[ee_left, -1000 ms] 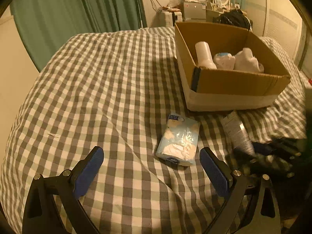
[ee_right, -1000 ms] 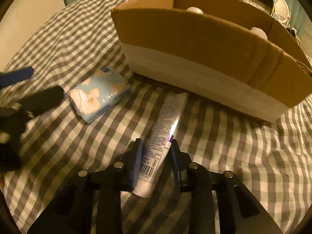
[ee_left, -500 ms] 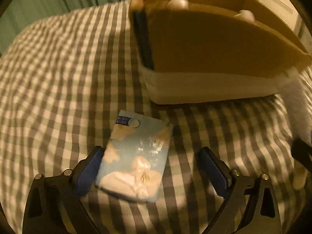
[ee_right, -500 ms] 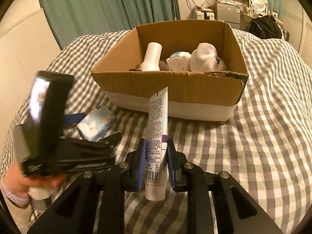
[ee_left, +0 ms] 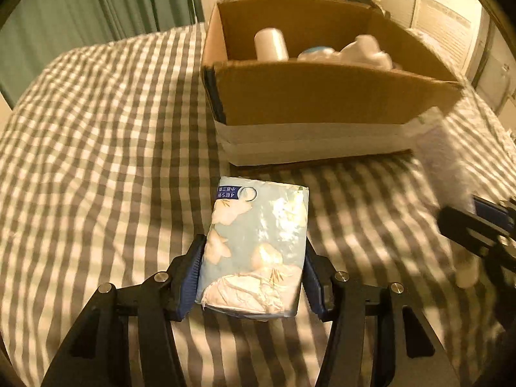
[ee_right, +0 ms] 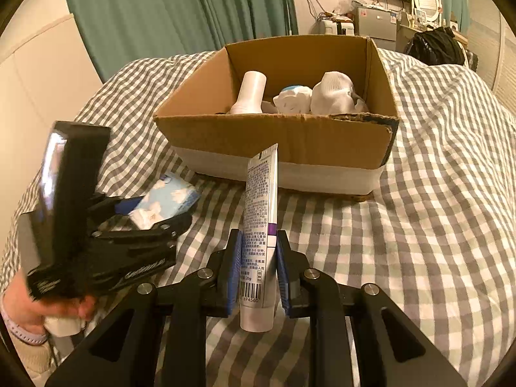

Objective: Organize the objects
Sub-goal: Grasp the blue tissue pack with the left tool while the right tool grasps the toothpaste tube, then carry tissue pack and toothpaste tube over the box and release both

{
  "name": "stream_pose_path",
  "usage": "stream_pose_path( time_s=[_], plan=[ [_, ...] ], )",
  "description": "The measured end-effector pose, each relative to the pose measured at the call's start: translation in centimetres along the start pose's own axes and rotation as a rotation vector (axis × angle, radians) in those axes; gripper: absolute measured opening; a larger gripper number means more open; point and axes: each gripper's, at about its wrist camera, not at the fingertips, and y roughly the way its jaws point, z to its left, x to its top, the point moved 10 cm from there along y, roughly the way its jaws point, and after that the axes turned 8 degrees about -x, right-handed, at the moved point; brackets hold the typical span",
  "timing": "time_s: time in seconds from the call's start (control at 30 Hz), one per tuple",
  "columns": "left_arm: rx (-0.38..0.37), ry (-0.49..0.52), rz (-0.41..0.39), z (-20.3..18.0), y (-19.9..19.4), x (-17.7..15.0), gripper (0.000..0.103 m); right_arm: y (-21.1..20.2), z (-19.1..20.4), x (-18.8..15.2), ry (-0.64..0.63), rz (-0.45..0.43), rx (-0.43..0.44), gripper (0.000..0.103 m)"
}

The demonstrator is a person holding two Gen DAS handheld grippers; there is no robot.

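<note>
**Both claws loaded, box ahead**

The left claw is closed on a pale blue tissue pack, its blue pads pressing the pack's two long sides at the near end, while the pack's far end points toward the cardboard box. Whether the pack is lifted off the checked bedcover or lies on it cannot be told. The right claw grips a white tube near its capped bottom, with the crimped end standing up and leaning slightly toward the box, which sits farther away on the bed.

The step in hand looks like carrying both items into the box. To do it well, each should be raised above the near wall before going forward, since the tube's tall free end could catch the cardboard rim. The pack is soft and held by one end only, so it may sag or slip; a level, steady carry would suit it. Inside, a white bottle stands at the left and white bundled items fill the right, so the near middle seems the easiest place to release.

Readable writing is limited. The tube carries dense small print, a barcode and the digits 694560. The pack has a dark blue label with small characters, too small to read with confidence.
</note>
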Motion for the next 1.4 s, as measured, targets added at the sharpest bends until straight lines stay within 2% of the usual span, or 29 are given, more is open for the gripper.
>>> stream_pose_path(
  time_s=[0.23, 0.43, 0.73, 1.07, 1.2, 1.4],
  plan=[
    [-0.047, -0.013, -0.065, -2.3, -4.4, -1.2, 0.056, -2.9, 1.0, -1.1, -0.034, -0.021, -0.006, 0.020],
    [-0.070, 0.014, -0.126, -4.8, -8.2, -0.9, 0.056, -6.1, 0.5, -1.3, -0.029, -0.053, -0.014, 0.020],
    [-0.068, 0.069, -0.234, -6.1, -13.7, 2.1, 0.056, -11.4, 0.1, 1.1, -0.037, -0.150, -0.024, 0.020],
    [-0.070, 0.091, -0.358, -6.3, -17.8, 9.0, 0.056, -17.3, 1.5, 7.5, -0.132, -0.306, -0.033, 0.020],
    [-0.066, 0.089, -0.394, -5.8, -17.8, 12.6, 0.056, -17.4, 1.0, 10.7, -0.116, -0.339, -0.012, 0.020],
    [-0.060, 0.081, -0.423, -5.1, -16.3, 17.5, 0.056, -16.4, -0.3, 15.4, -0.105, -0.382, -0.031, 0.020]
  ],
)
